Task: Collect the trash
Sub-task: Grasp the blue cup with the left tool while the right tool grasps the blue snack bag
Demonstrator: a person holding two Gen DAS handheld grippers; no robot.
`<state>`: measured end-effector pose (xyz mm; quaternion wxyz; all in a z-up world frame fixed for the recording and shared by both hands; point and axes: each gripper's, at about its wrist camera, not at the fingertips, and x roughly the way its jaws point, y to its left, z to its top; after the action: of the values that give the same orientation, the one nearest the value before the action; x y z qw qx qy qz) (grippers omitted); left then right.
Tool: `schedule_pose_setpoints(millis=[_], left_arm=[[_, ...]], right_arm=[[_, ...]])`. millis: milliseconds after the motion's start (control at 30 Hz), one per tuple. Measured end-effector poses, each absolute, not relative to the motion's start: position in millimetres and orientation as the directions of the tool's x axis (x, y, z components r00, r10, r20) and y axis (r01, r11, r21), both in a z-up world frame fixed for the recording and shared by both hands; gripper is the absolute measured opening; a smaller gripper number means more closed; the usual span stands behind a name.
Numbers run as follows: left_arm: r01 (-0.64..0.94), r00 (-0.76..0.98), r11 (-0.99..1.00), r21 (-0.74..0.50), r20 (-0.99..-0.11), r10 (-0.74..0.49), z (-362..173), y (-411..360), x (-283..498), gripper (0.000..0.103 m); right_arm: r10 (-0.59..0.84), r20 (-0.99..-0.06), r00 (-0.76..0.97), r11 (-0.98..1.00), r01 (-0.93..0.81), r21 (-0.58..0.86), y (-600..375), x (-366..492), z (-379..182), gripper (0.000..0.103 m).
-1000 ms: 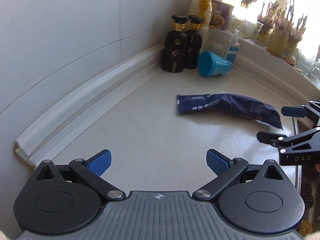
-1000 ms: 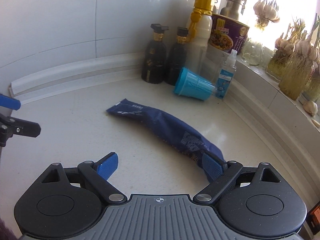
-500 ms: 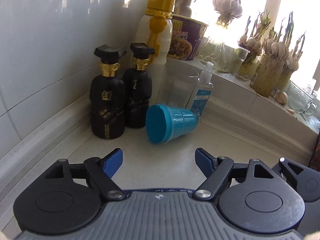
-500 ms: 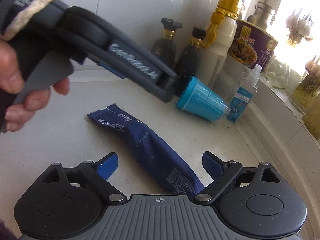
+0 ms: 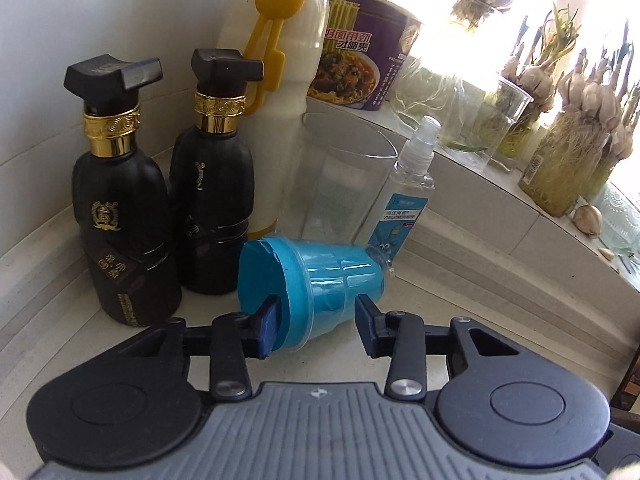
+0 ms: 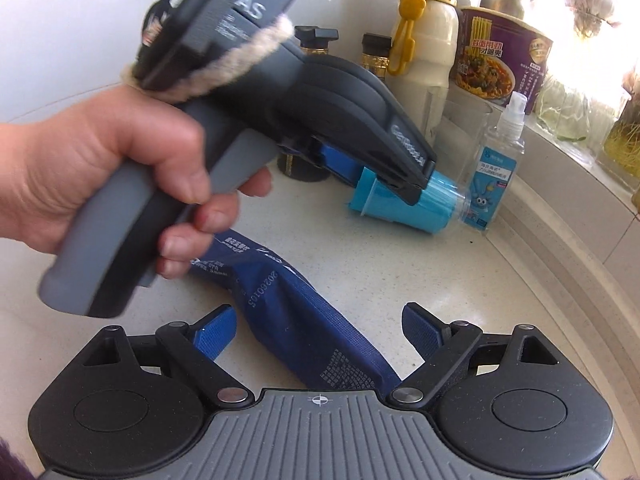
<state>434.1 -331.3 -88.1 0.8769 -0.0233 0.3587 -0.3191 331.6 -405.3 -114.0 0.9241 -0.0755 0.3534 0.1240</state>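
So far nothing looks collected: both pieces of trash lie on the surface, and no bin or bag shows in either view. The left claw is closing around the blue cup, which lies tipped on its side in front of two black bottles and a clear glass, its far end against a small spray bottle. The cup sits between the jaws; the left pad touches its mouth end, while the right pad seems just short of the wall, so the grip is not yet made. The right claw stands wide and holds nothing, hovering over the near end of the dark blue wrapper, which lies flat between its fingers. The person's left hand squeezes the other tool's handle. Judged from this, the task is at its start: the cup must be gripped and lifted, the wrapper pinched, and both carried off to wherever trash goes
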Motion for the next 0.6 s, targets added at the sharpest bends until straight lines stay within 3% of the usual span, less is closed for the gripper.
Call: schedule_pose_setpoints(millis=[233, 367, 433, 500, 600], left_arm=[[0.584, 0.528, 0.772, -0.253, -0.603, -0.597, -90.2, -337.7, 430.4, 0.023], [0.611, 0.523, 0.756, -0.236, -0.596, -0.609, -87.3, -341.6, 425.2, 0.016], [0.617, 0.526, 0.752, -0.232, -0.59, -0.613, -85.6, -341.4, 422.5, 0.014], [0.623, 0.527, 0.748, -0.229, -0.584, -0.618, -83.2, -341.2, 418.8, 0.009], [0.629, 0.54, 0.748, -0.212, -0.574, -0.616, -76.7, -340.7, 412.3, 0.003]], right_arm=[[0.214, -0.685, 0.696, 0.953, -0.302, -0.009, -403.9, 335.6, -119.5, 0.085], [0.216, -0.702, 0.679, 0.957, -0.289, 0.015, -405.9, 337.0, -125.7, 0.064], [0.218, -0.697, 0.683, 0.959, -0.284, 0.021, -406.4, 335.1, -125.9, 0.061], [0.229, -0.695, 0.681, 0.957, -0.288, 0.033, -406.7, 333.4, -125.6, 0.051], [0.243, -0.697, 0.675, 0.955, -0.294, 0.048, -406.5, 330.7, -123.8, 0.044]])
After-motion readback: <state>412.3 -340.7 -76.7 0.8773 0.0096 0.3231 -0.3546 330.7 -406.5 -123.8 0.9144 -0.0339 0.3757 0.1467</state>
